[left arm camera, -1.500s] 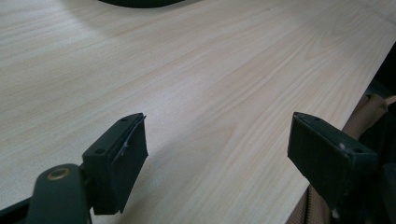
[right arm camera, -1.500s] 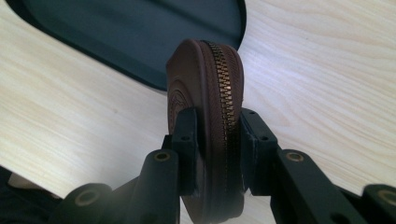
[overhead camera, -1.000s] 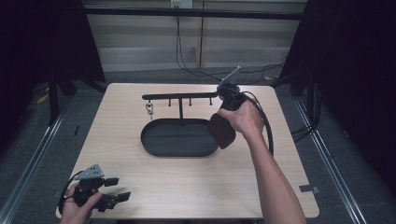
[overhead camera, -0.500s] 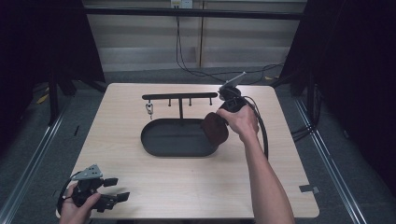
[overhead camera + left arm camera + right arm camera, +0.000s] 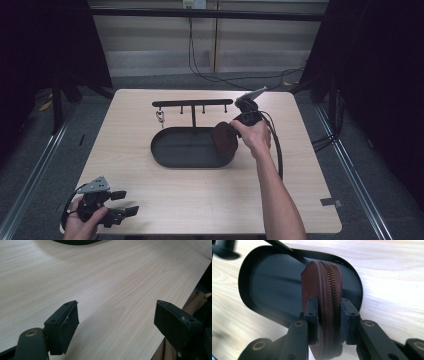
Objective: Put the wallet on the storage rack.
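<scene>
No text, label, brand, number or sign is legible on anything here.

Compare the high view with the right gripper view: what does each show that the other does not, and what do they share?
High view alone: the left gripper with open jaws at the near table corner, and the black hook rail with a small metal ring.
Right gripper view alone: the pouch's brass zip and the pads pressing its sides.
Both: the right gripper shut on the round brown leather pouch above the black oval tray on the pale wooden table.
</scene>
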Demonstrator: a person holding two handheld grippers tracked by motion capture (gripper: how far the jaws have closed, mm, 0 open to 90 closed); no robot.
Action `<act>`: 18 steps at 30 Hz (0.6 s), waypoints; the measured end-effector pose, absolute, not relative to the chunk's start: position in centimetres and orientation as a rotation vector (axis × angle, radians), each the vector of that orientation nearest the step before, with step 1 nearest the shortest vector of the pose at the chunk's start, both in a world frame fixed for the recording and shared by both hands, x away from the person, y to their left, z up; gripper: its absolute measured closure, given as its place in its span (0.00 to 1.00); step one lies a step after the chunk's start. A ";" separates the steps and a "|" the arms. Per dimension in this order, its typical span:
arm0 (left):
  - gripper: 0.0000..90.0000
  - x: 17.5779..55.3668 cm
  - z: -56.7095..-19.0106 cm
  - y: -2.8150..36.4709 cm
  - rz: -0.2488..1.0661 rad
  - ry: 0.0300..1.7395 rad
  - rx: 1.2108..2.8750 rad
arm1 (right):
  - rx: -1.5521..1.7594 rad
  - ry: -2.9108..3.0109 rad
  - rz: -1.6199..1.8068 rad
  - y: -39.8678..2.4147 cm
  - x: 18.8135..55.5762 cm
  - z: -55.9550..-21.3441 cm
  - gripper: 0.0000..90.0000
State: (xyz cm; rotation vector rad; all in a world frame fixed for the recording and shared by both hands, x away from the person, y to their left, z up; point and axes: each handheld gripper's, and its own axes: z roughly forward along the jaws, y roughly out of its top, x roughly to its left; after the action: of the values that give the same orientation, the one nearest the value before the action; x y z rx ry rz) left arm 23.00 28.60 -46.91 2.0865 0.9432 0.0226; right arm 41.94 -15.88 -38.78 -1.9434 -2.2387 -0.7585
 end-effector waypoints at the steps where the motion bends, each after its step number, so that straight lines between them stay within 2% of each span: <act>1: 0.22 23.0 -46.9 28.6 0.022 0.943 2.087 | -1.942 -2.225 -0.762 -15.8 42.0 -39.0 0.79; 9: 0.22 23.0 -46.9 28.7 0.025 0.943 2.087 | -1.946 -2.144 -0.878 -15.2 42.1 -40.4 0.79; 18: 0.22 23.0 -46.9 28.8 0.025 0.947 2.085 | -1.948 -2.110 -0.852 -14.9 42.2 -42.4 0.78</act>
State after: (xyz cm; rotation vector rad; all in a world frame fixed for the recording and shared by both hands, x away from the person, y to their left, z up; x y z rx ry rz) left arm 22.97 28.76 -46.92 2.0845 0.9472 0.0248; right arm 42.16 -14.86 -42.41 -1.9482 -2.1104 -0.8519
